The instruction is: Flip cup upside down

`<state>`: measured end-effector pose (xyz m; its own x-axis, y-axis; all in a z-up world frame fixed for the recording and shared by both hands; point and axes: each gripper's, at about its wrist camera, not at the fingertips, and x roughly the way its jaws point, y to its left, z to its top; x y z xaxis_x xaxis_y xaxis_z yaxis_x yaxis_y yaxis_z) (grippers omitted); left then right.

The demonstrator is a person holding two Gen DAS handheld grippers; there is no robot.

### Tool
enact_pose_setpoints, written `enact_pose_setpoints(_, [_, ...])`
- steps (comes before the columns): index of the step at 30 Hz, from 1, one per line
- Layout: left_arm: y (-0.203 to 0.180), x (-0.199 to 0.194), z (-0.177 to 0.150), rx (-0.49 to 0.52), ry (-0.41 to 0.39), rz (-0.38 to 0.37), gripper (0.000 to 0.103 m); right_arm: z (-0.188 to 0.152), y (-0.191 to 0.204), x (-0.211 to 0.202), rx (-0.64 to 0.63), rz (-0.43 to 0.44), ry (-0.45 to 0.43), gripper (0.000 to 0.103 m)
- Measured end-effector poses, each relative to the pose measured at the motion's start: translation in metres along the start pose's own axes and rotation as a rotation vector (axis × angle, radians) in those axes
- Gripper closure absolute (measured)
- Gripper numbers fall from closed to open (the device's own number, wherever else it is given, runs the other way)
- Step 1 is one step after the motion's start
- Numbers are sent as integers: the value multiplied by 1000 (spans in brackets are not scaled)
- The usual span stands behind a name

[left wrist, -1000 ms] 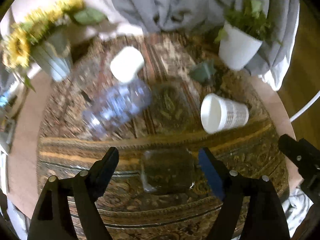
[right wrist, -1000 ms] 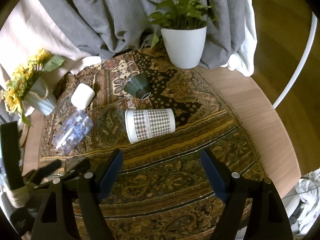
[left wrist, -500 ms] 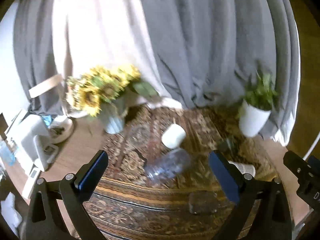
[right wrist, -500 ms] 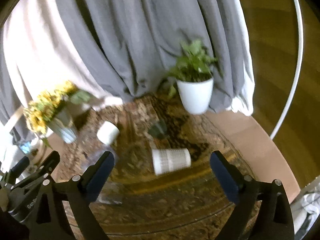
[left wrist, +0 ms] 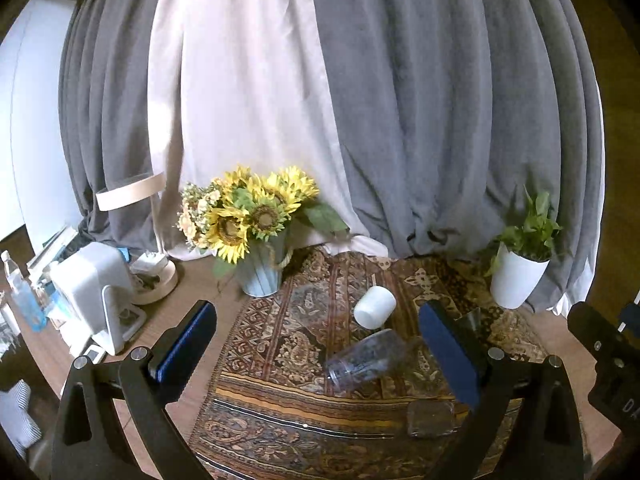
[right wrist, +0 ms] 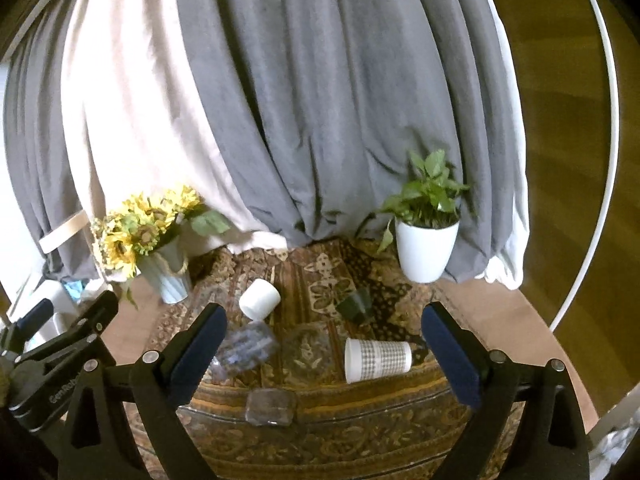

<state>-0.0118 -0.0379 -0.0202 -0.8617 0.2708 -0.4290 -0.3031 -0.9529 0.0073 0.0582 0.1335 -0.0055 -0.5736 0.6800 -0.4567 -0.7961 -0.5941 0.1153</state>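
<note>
Several cups lie tipped on the patterned cloth (right wrist: 360, 432) in front of you, and nothing is gripped yet: your right gripper (right wrist: 324, 356) hangs above the near edge with its jaws spread wide and empty, and your left gripper (left wrist: 320, 356) does the same, also holding nothing. The checked paper cup (right wrist: 378, 360) lies on its side, mouth turned to your left, framed between the right gripper's fingers though well below them; that is the one I would judge best placed for you. Because it rests on its side, you will probably want to close across its wall and then rotate the wrist so the mouth ends up facing down. Around it, a white cup (right wrist: 259, 299) and a dark green cup (right wrist: 355, 305) lie further back, a clear plastic cup (right wrist: 244, 350) lies to the left, and a small clear square container (right wrist: 271, 407) sits near the front edge, just left of your likely path. The sunflower vase (right wrist: 170, 270) and the white plant pot (right wrist: 425, 250) stand at the back, well apart from the paper cup, so they should not hinder you. Paper walls crush easily; squeeze lightly.
</note>
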Motion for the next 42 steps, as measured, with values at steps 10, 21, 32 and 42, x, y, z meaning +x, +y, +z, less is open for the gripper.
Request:
enact_pose_setpoints(10, [10,-13,6,-5,-60,8,0,-2,9,-11,-14,-21,-41,5])
enact_pose_setpoints(21, [13,-13,10,12,-73,-6,0,-2,15,-15,-19,-31,-62,5])
enact_pose_setpoints(32, [15,-11,11,22,-77,-6,0,-4,18,-15,-22,-34,-59,5])
enact_pose_setpoints(42, [20,-11,11,23,-75,-16,0,-5,21,-15,-23,-35,-62,5])
